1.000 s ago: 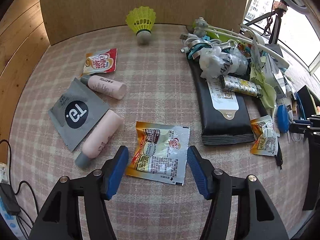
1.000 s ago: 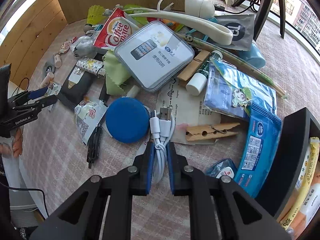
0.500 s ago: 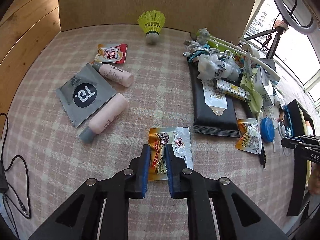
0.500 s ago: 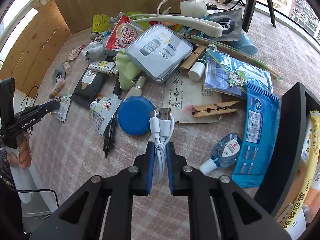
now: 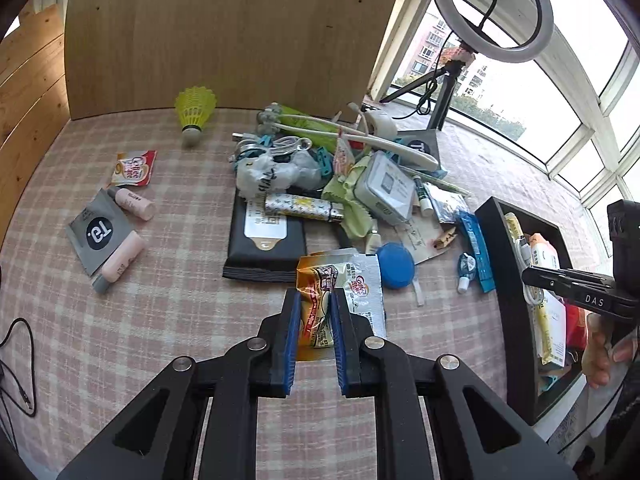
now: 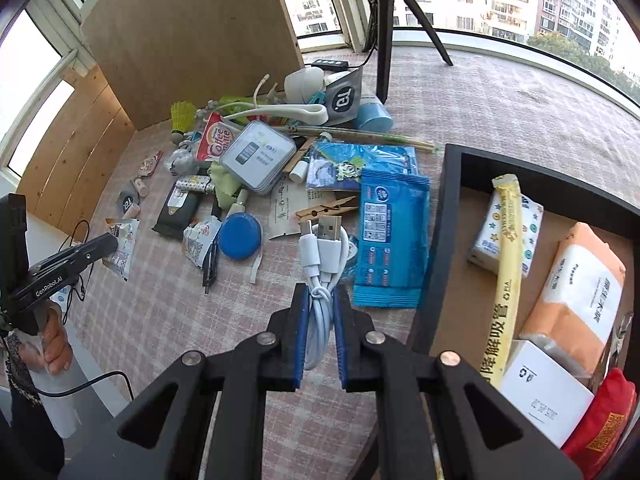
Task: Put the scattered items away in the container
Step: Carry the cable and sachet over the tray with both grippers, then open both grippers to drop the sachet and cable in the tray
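My left gripper (image 5: pixel 316 298) is shut on a Coffee-mate sachet (image 5: pixel 356 280) and holds it off the checked tablecloth, in front of the black wipes pack (image 5: pixel 266 246). My right gripper (image 6: pixel 320 296) is shut on a coiled white USB cable (image 6: pixel 322 248), lifted above the cloth just left of the black box (image 6: pixel 442 208). That box (image 5: pixel 506 292) holds tissue packs, a yellow stick pack and a red pouch. From the right wrist view the left gripper (image 6: pixel 108 245) shows at the far left with the sachet (image 6: pixel 123 246) hanging from it.
A heap of items lies mid-table: a blue round case (image 5: pixel 395 265), a clear plastic case (image 6: pixel 258 156), a blue wipes pack (image 6: pixel 390 236), clothespins and a yellow shuttlecock (image 5: pixel 193 114). Two pink bottles (image 5: pixel 120 262) and a grey sachet lie left. A ring light tripod (image 6: pixel 382 40) stands behind.
The left gripper closed on the Coffee-mate sachet and lifted it up and toward the box side. The right gripper rose with the cable and swung toward the black box.
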The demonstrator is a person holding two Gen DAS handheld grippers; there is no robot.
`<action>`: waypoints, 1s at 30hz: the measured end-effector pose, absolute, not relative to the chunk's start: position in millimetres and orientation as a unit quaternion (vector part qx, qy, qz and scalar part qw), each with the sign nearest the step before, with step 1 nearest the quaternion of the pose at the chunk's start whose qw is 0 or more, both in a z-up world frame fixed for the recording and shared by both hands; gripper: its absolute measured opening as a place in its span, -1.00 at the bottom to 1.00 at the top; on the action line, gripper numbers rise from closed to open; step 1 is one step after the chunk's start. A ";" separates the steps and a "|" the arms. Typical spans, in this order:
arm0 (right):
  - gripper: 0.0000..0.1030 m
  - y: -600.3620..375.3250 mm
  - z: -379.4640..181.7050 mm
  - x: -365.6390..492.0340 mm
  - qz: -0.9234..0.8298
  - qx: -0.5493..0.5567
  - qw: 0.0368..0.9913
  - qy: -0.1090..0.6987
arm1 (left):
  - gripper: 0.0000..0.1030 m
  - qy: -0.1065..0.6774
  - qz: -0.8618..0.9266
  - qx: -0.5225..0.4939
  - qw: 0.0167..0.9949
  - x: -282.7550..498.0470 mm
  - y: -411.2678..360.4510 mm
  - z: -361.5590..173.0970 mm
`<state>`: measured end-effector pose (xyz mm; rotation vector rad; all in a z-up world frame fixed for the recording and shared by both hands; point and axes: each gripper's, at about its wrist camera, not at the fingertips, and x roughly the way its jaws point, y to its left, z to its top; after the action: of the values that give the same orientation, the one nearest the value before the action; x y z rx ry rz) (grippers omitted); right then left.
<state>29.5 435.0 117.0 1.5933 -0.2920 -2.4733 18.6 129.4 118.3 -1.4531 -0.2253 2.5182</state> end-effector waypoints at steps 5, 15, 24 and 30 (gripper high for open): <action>-0.77 499.4 135.9 56.7 -0.847 0.519 0.033 -0.109 | -0.72 -0.051 0.851 -0.490 0.181 23.3 203.5 132.8; -0.77 628.2 153.5 107.1 -0.851 0.499 -0.086 -0.140 | -0.72 0.022 0.800 -0.499 0.332 59.9 371.2 137.3; -0.58 670.7 148.6 119.3 -0.848 0.497 -0.117 -0.137 | 0.12 0.094 0.785 -0.487 0.371 85.4 461.0 140.7; 0.00 671.1 153.6 117.6 -0.855 0.484 -0.125 -0.136 | 0.65 0.124 0.806 -0.466 0.344 88.2 460.4 145.9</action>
<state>117.6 671.1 153.6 1.6559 -0.4638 -2.9239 88.2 460.4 145.9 -1.2111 0.3222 2.0928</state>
